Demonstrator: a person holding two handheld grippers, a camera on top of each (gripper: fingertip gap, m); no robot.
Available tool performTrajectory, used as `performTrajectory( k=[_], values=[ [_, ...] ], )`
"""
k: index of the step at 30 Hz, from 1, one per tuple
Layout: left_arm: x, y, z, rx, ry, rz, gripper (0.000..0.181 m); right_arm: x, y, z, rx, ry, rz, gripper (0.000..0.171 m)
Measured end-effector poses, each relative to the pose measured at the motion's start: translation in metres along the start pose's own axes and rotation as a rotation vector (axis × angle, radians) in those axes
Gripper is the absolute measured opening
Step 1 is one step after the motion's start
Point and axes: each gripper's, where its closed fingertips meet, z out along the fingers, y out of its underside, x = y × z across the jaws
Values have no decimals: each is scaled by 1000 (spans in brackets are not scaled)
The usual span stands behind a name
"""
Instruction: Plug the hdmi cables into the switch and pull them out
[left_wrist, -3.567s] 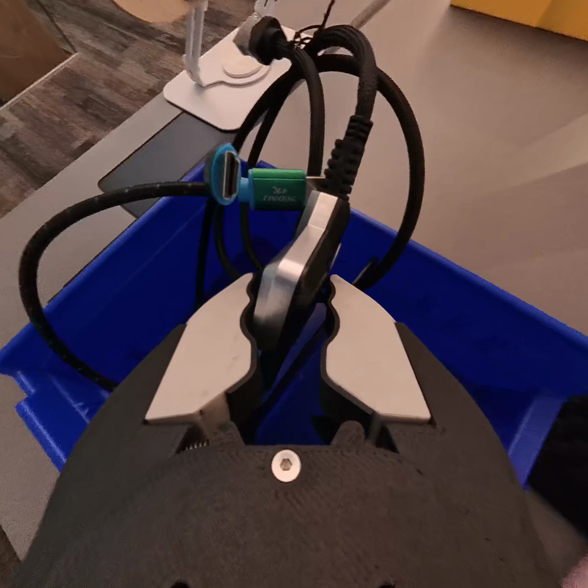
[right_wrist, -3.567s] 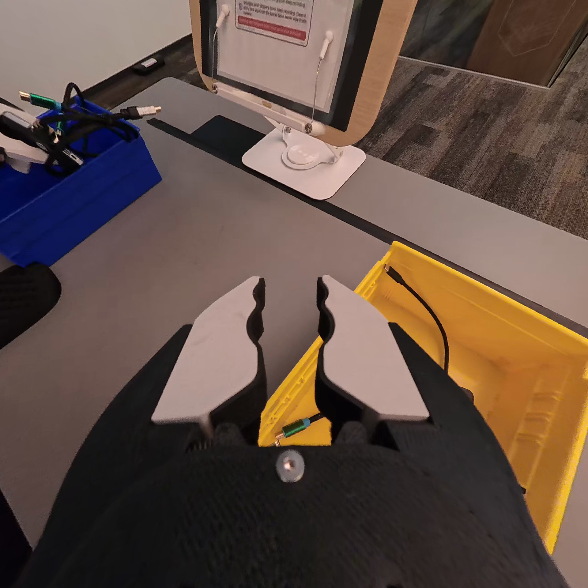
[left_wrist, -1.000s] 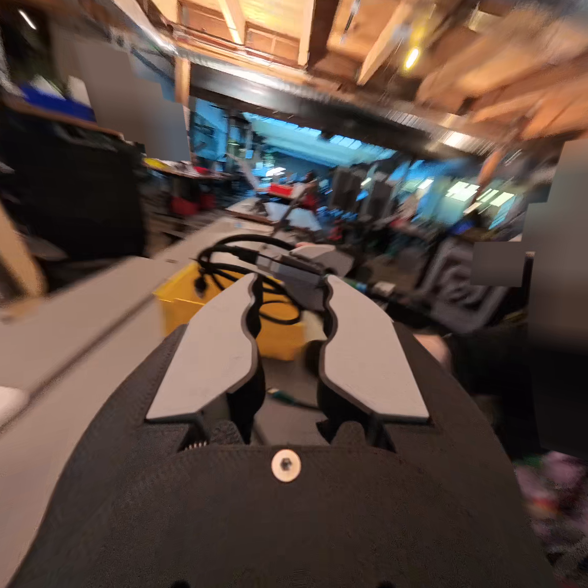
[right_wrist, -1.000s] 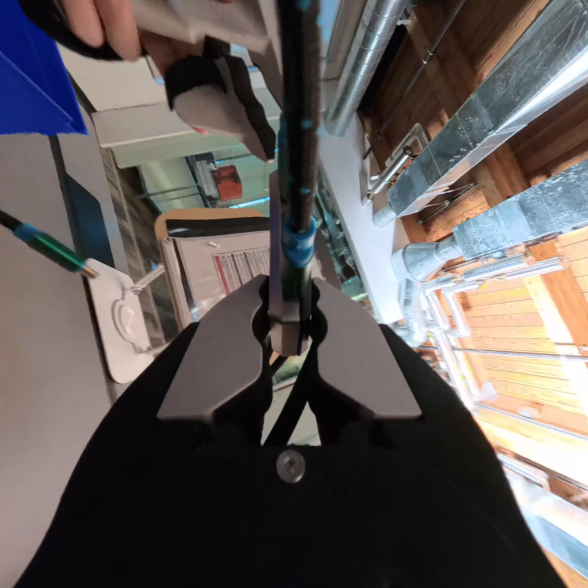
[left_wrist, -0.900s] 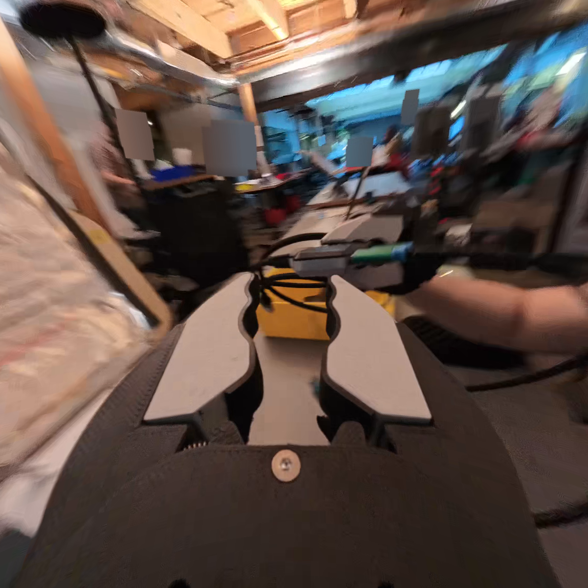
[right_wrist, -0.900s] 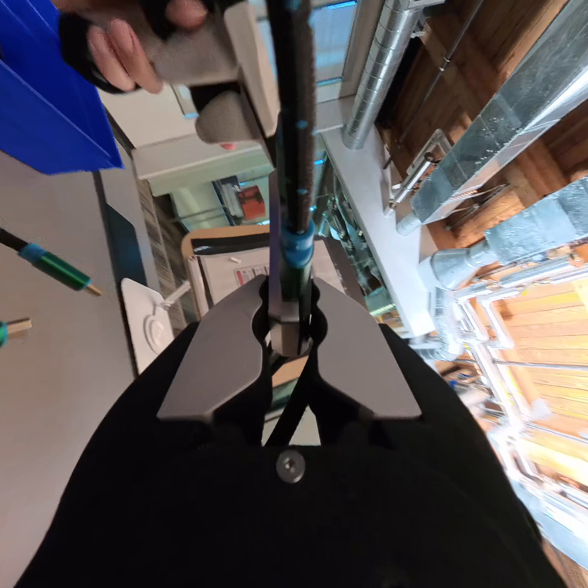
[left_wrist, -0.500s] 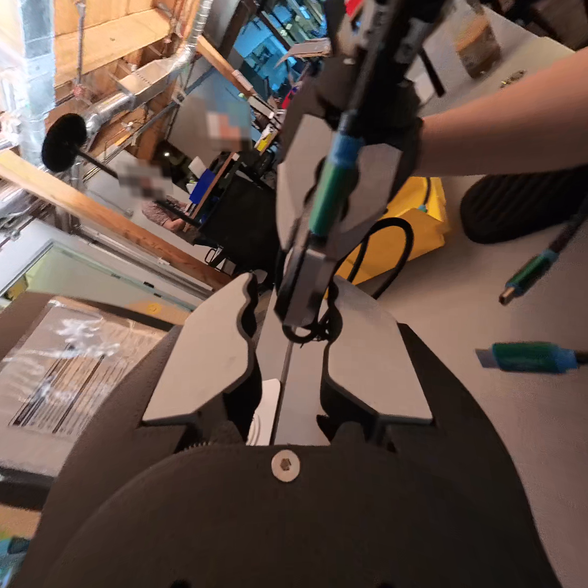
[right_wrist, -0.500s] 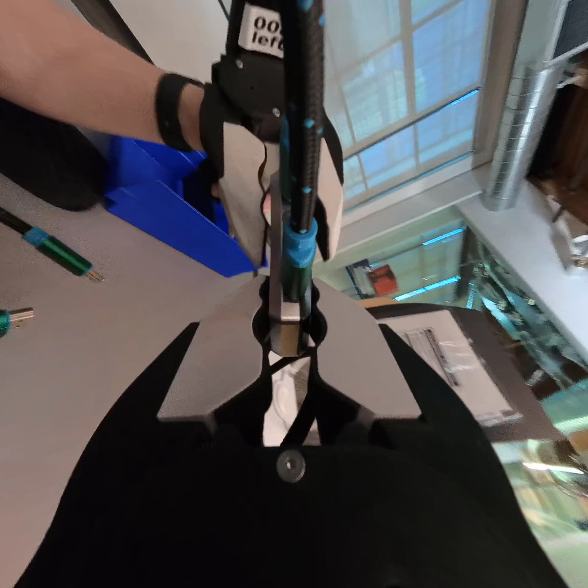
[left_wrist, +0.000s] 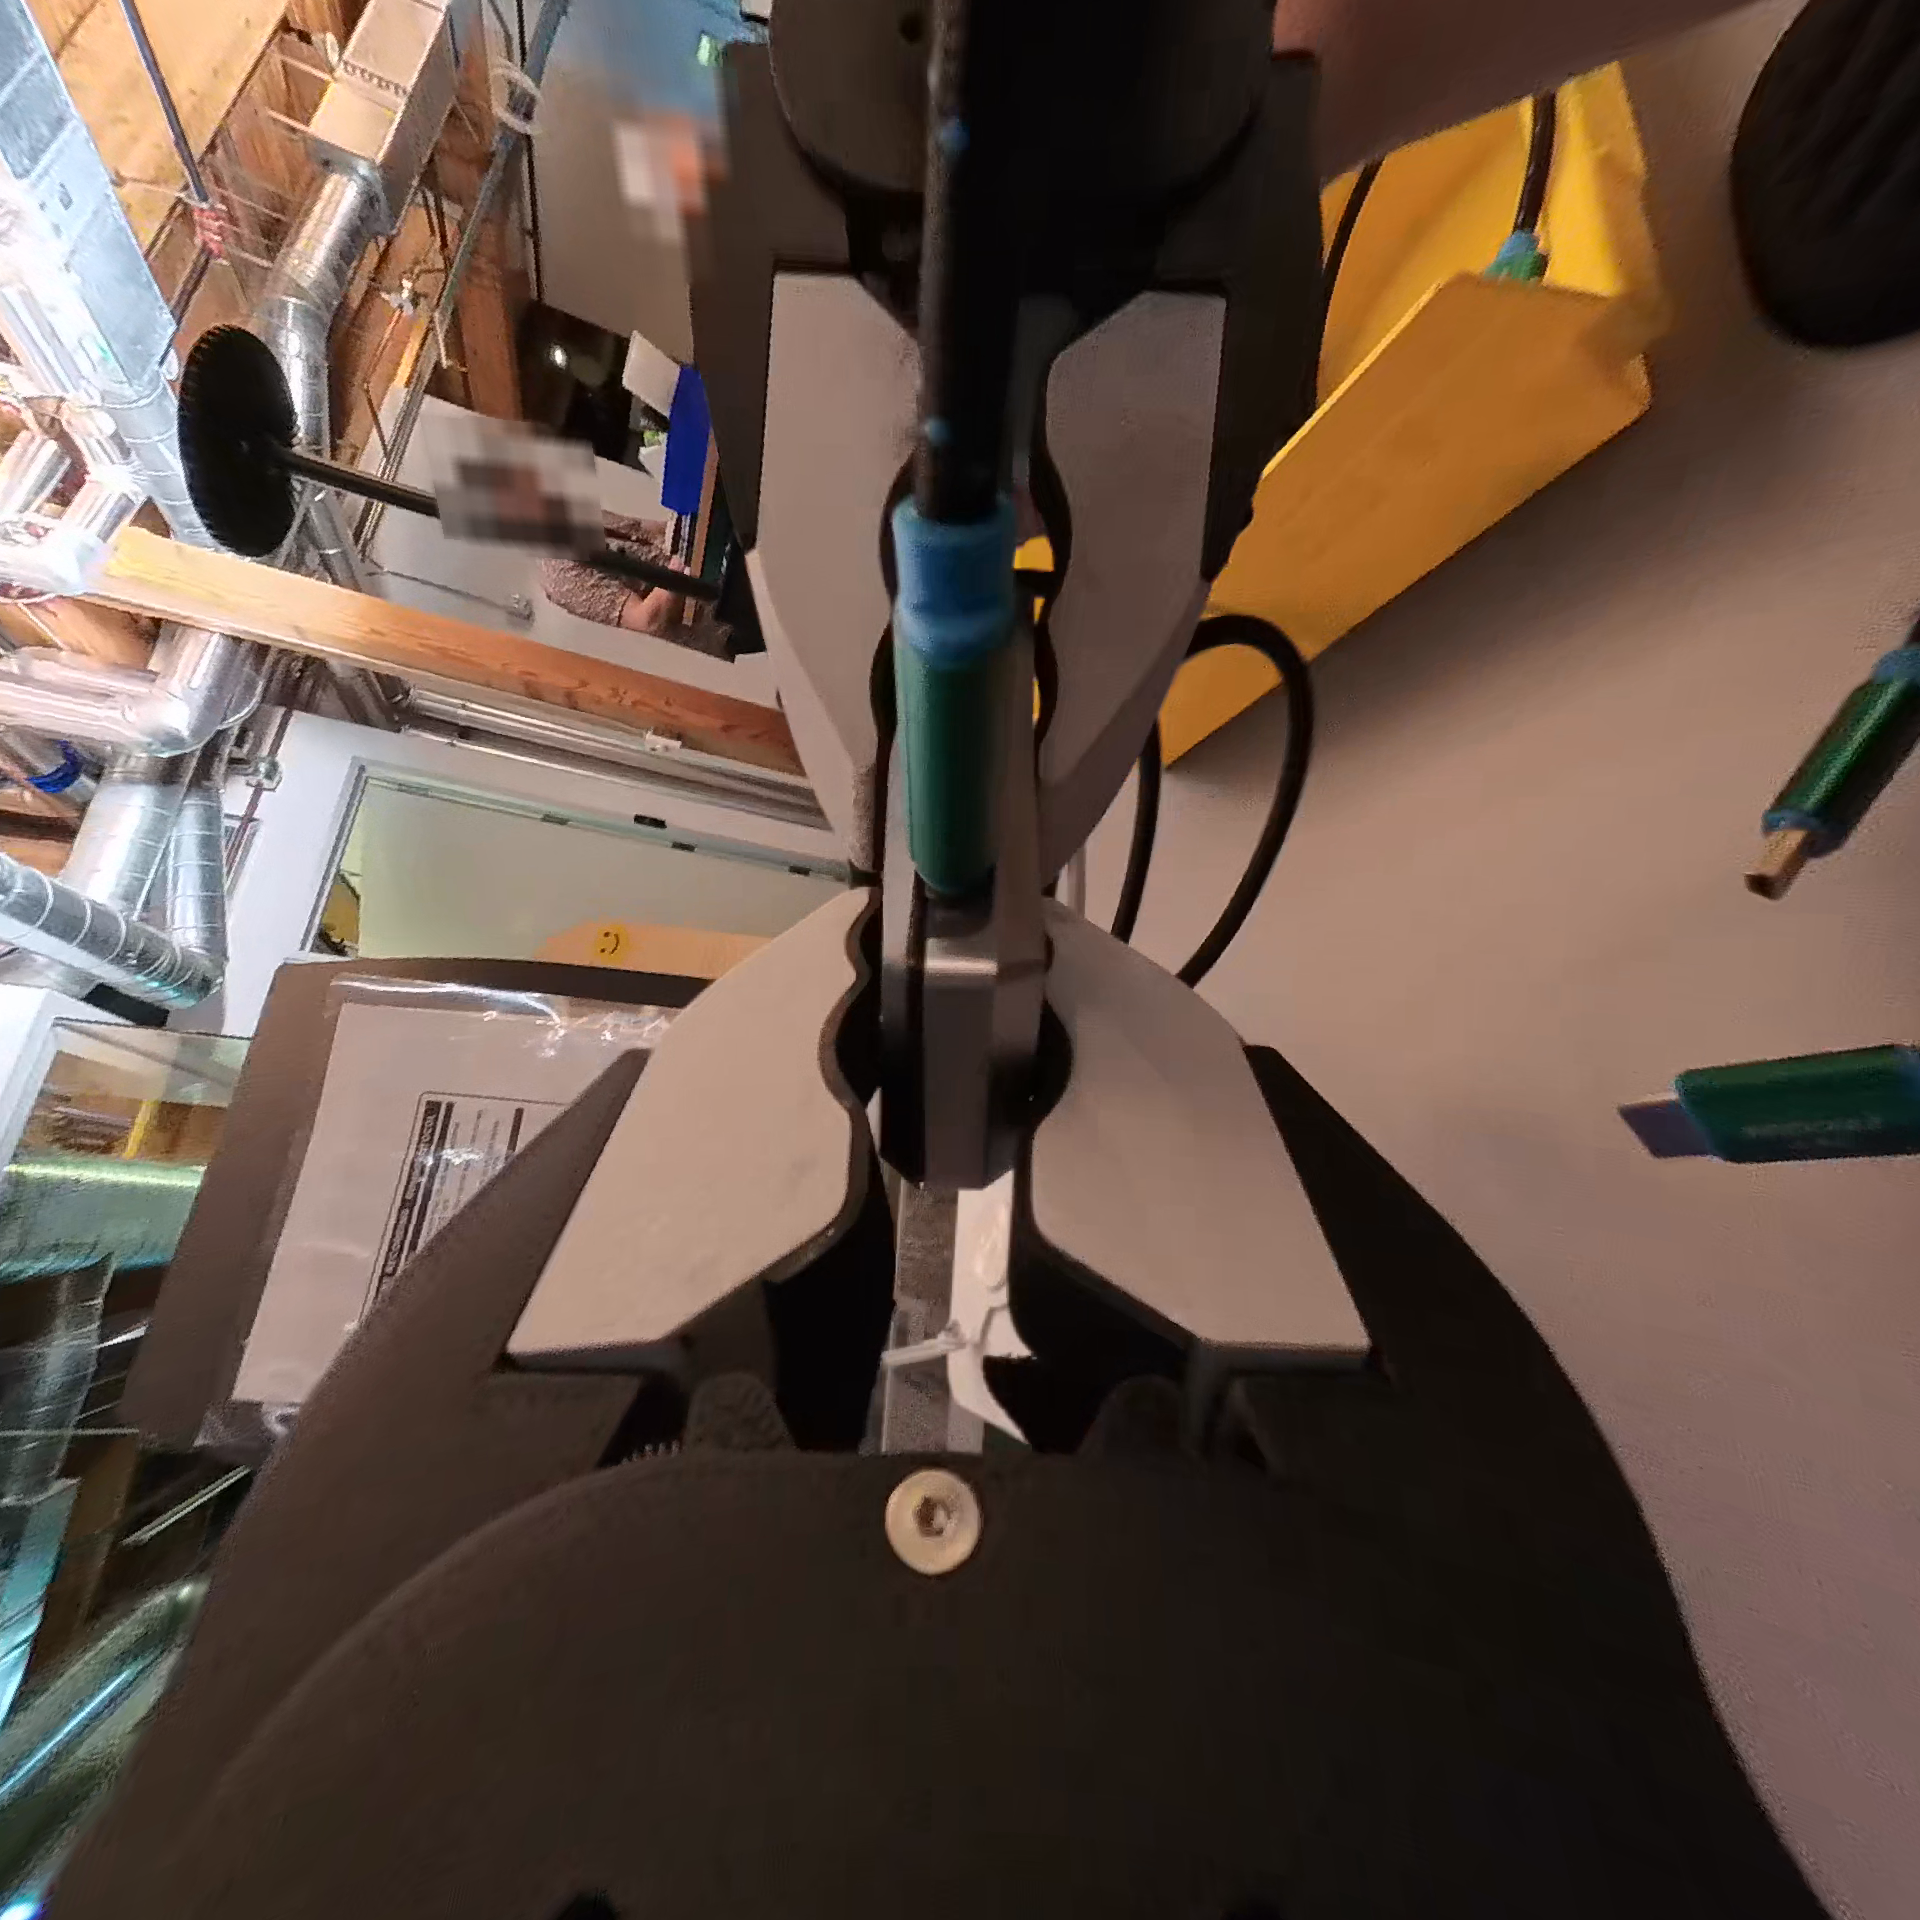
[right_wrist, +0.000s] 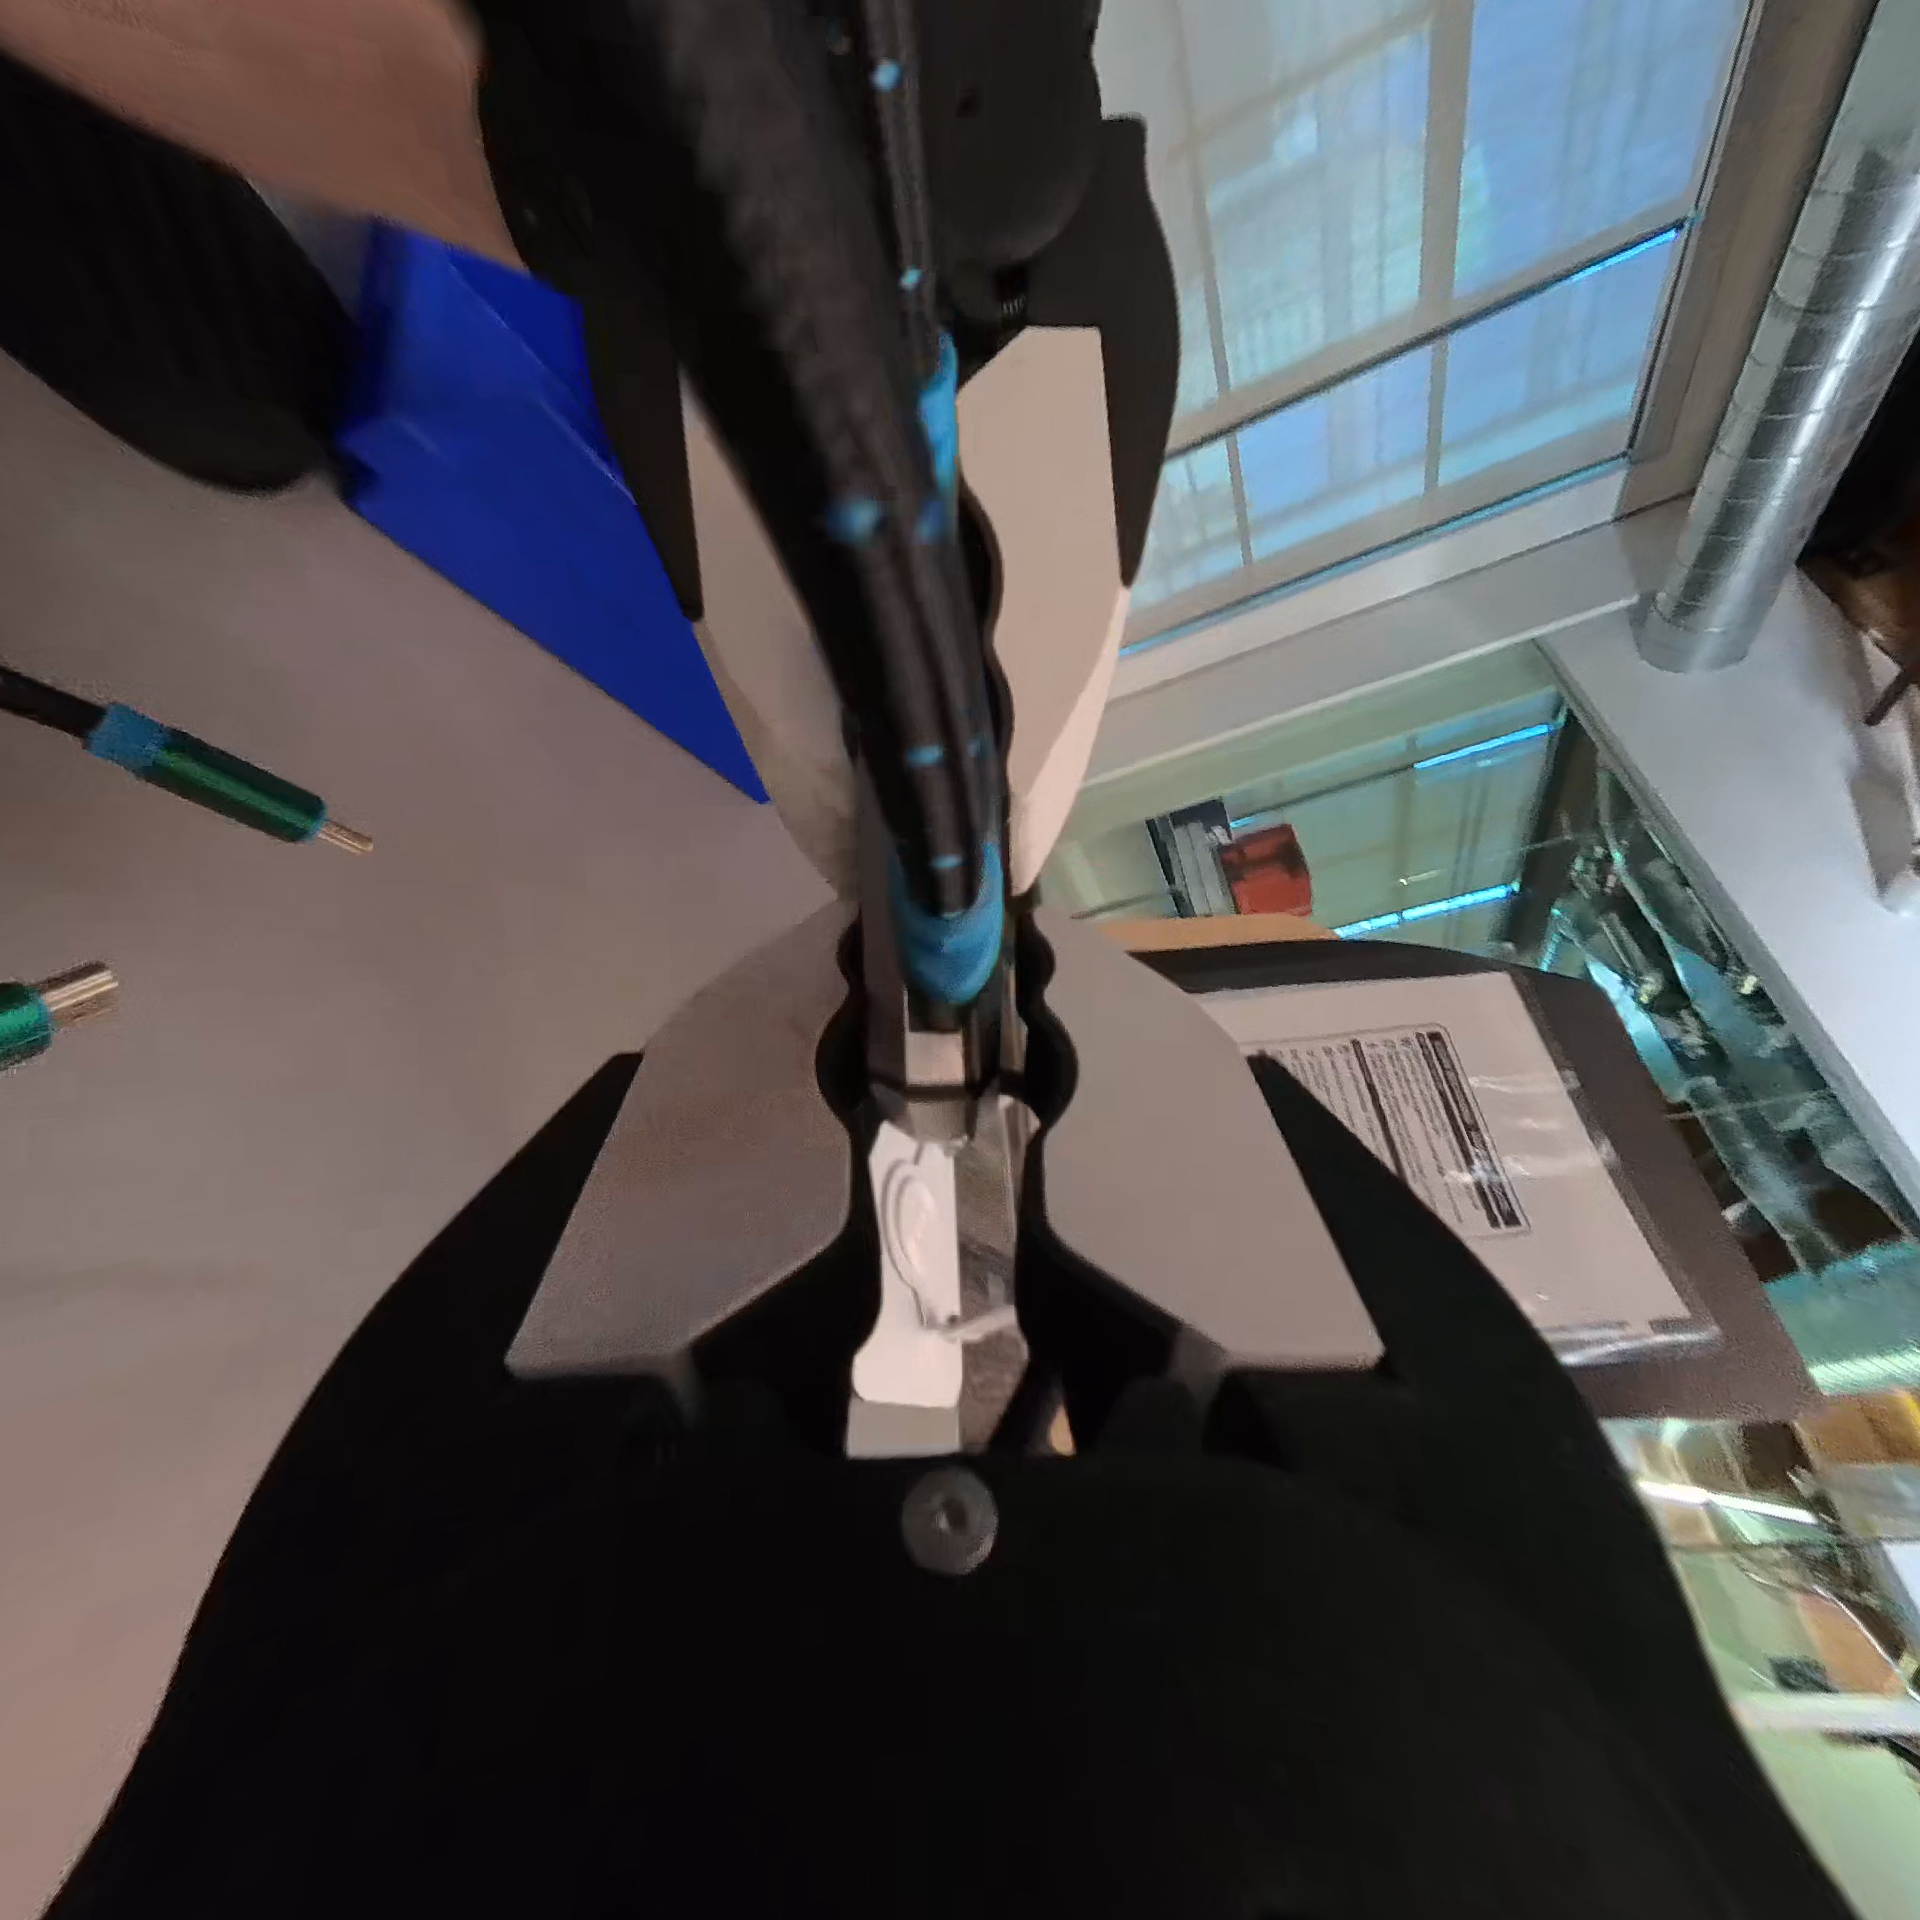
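Observation:
The small grey switch (left_wrist: 940, 1049) hangs in the air between my two grippers, which meet tip to tip. My left gripper (left_wrist: 956, 914) is shut on one end of it. My right gripper (right_wrist: 943, 930) is shut on the other end (right_wrist: 930, 1060); its pale fingers (left_wrist: 831, 468) show at the top of the left wrist view. A green HDMI plug (left_wrist: 951, 748) with a blue collar (right_wrist: 951, 956) sits in the switch, and black braided cables run off from it. Two loose green plugs (left_wrist: 1839, 769) (left_wrist: 1787, 1117) lie on the grey table (left_wrist: 1558, 1351); they also show in the right wrist view (right_wrist: 229, 774) (right_wrist: 52, 1013).
A yellow bin (left_wrist: 1455, 416) with a black cable loop (left_wrist: 1247, 810) stands behind the grippers. A blue bin (right_wrist: 520, 468) stands on the other side. A dark box with a label sheet (right_wrist: 1455, 1143) sits past the table edge. A white flat object (right_wrist: 914, 1226) lies below the switch. Less than 4 cm separates the two grippers' tips.
My left gripper swung round from the yellow bin, came up to the switch held by my right gripper and shut on its free end. The right gripper kept its grip.

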Motion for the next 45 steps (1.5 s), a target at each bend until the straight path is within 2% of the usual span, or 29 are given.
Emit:
performTrajectory(
  k=[5,9,12,13,15,18,20,22,24,26,28,34,37,45],
  values=[
    [-13,16,-1,-61,-60,-8,21,16,21,-12,-78,70,25,24],
    [-37,37,-4,-154,-182,-33,21,59,58,-51,-216,258,128,21],
    [-54,52,-8,-230,-300,5,22,99,86,-97,-354,459,342,20],
    [-59,57,-10,-254,-336,16,22,110,84,-110,-351,515,440,20],
    [-65,66,-12,-297,-376,22,22,128,54,-122,-204,571,673,19],
    [-67,74,-13,-316,-385,15,22,123,-28,-104,119,370,956,19],
    [-67,77,-11,-323,-383,0,22,102,-57,-81,102,241,1000,20],
    [-65,79,-8,-341,-384,-4,21,74,-65,-52,-42,154,983,28],
    [-64,81,-6,-370,-395,9,22,52,-63,-27,-184,129,959,31],
    [-64,83,-4,-394,-410,36,22,40,-51,-10,-321,175,871,35],
    [-62,83,-2,-407,-415,64,22,33,-40,3,-388,198,811,36],
    [-56,85,6,-443,-404,112,21,24,-3,17,-435,192,893,35],
    [-54,88,9,-458,-409,113,21,27,2,19,-388,201,964,29],
    [-55,91,12,-494,-426,121,21,26,8,19,-389,195,974,29]
  ],
)
